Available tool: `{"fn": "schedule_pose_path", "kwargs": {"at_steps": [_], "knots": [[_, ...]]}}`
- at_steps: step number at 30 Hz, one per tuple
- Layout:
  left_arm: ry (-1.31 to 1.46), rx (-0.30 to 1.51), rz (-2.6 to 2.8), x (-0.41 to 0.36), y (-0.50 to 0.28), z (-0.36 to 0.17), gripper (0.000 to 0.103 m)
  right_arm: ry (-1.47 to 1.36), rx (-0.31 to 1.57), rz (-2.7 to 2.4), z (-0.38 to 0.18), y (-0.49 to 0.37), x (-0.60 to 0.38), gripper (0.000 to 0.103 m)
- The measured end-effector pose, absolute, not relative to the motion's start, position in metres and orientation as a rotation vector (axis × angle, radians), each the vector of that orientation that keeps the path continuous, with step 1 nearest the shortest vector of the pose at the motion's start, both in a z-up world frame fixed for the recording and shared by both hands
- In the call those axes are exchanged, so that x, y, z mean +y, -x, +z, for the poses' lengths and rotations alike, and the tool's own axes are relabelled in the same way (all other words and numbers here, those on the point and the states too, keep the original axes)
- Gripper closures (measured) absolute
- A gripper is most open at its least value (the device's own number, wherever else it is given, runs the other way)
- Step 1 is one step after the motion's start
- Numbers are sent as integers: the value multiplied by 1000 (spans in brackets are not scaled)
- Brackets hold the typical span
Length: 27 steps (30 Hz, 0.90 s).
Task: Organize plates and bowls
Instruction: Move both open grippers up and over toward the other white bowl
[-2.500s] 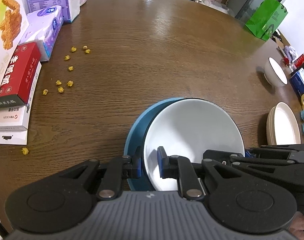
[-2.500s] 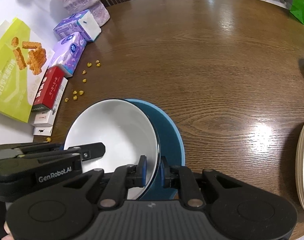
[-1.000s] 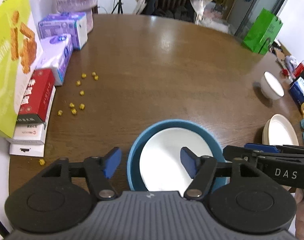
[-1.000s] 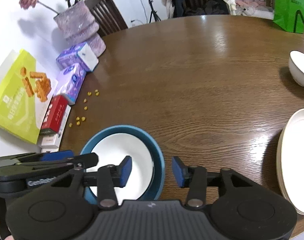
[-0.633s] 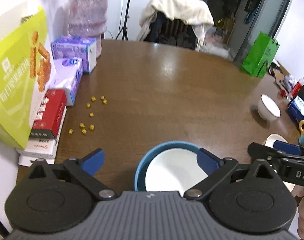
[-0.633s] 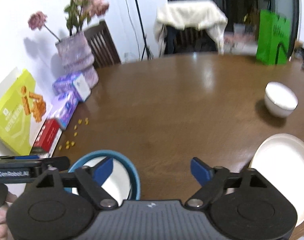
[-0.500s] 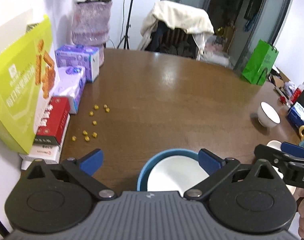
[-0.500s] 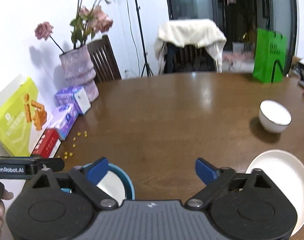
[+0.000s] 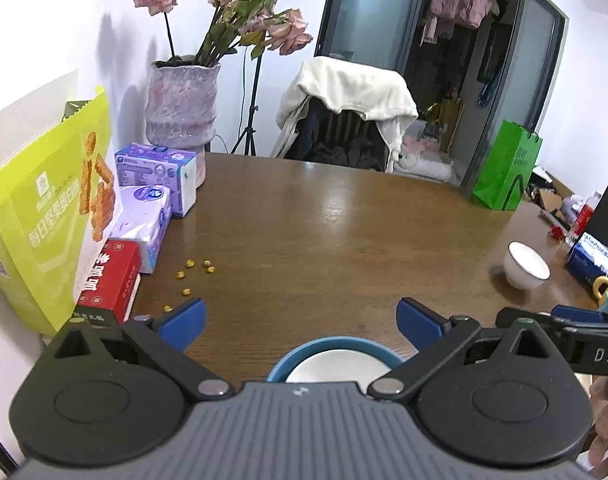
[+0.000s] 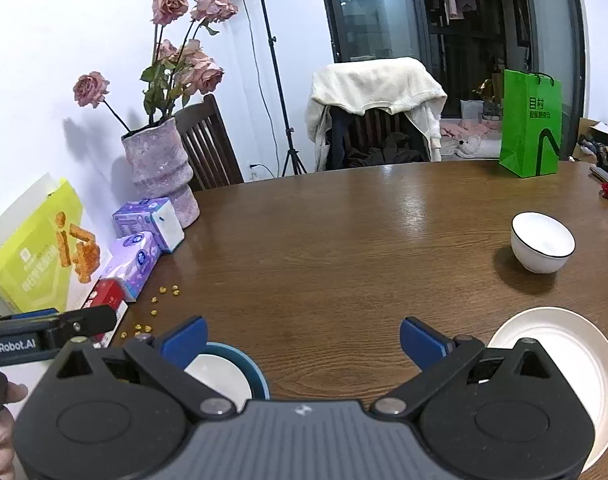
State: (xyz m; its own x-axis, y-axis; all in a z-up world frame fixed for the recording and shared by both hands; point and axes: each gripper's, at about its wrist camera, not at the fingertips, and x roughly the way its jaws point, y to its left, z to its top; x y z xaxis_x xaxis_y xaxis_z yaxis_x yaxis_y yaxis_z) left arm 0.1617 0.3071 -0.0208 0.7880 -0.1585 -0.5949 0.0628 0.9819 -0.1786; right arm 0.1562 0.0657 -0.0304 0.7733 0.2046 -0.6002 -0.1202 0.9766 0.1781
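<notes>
A white bowl (image 9: 338, 366) sits nested in a blue bowl (image 9: 291, 354) on the brown table (image 9: 344, 240), just below and between my left gripper (image 9: 299, 320) fingers, which stand wide open and touch nothing. My right gripper (image 10: 304, 340) has its jaws opening, with only bare table between them. The nested white bowl (image 10: 219, 378) in the blue bowl (image 10: 259, 380) lies under its left finger. A small white bowl (image 10: 542, 242) stands at the far right, and a cream plate stack (image 10: 564, 360) lies near right, half behind the right finger.
Along the left edge are a yellow-green snack bag (image 9: 43, 220), purple tissue packs (image 9: 151, 200), a red box (image 9: 107, 284) and several yellow crumbs (image 9: 189, 270). A vase of roses (image 10: 159, 176) and a green bag (image 10: 530, 124) stand at the back. Boxes (image 9: 592, 256) crowd the right edge.
Both grippers let go of the white bowl, which now rests in the blue bowl. Their jaws spread wide, and both drew back and up, tilting to show the room.
</notes>
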Motion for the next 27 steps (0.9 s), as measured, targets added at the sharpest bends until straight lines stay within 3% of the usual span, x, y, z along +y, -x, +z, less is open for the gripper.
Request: {"fn": "schedule_pose_path", "kwargs": {"at_steps": [27], "knots": [[156, 692, -167, 216, -193, -25, 0, -157, 736, 163, -37, -187, -18, 0]]}}
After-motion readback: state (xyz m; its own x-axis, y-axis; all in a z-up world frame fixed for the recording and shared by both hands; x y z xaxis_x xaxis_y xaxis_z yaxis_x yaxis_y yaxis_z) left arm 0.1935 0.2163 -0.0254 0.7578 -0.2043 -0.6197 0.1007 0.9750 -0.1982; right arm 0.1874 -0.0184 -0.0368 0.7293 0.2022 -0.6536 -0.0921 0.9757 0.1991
